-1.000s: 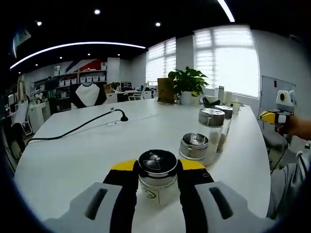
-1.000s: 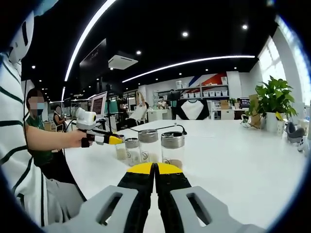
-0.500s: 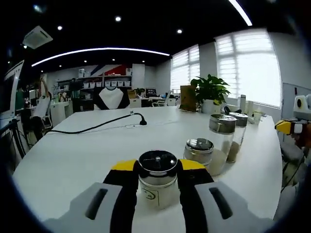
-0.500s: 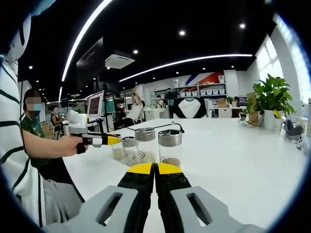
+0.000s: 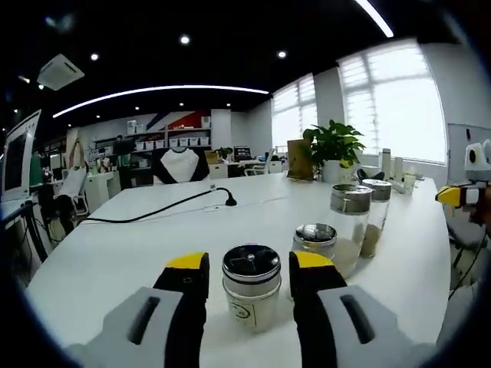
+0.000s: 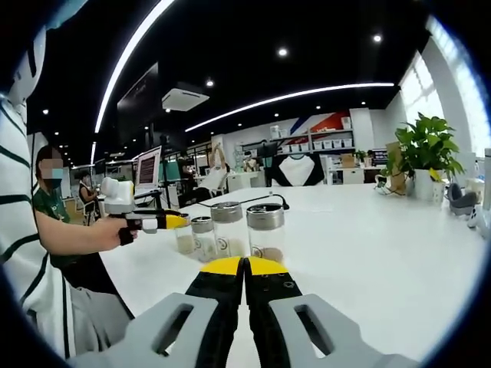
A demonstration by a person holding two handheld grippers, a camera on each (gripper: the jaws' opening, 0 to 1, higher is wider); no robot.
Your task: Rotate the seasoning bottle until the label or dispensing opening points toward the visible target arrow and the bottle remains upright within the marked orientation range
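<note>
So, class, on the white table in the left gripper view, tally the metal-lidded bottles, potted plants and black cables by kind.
Metal-lidded bottles: 4
Potted plants: 1
Black cables: 1
Total: 6

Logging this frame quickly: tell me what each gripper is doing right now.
Left gripper: open, jaws either side of the seasoning bottle, gaps visible.
Right gripper: shut, holding nothing.

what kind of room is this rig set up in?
Looks like an open-plan office. A long white table fills the foreground, shelves of storage boxes line the far wall, a monitor sits on a side desk, and a potted plant stands by the blinds-covered windows.
</note>
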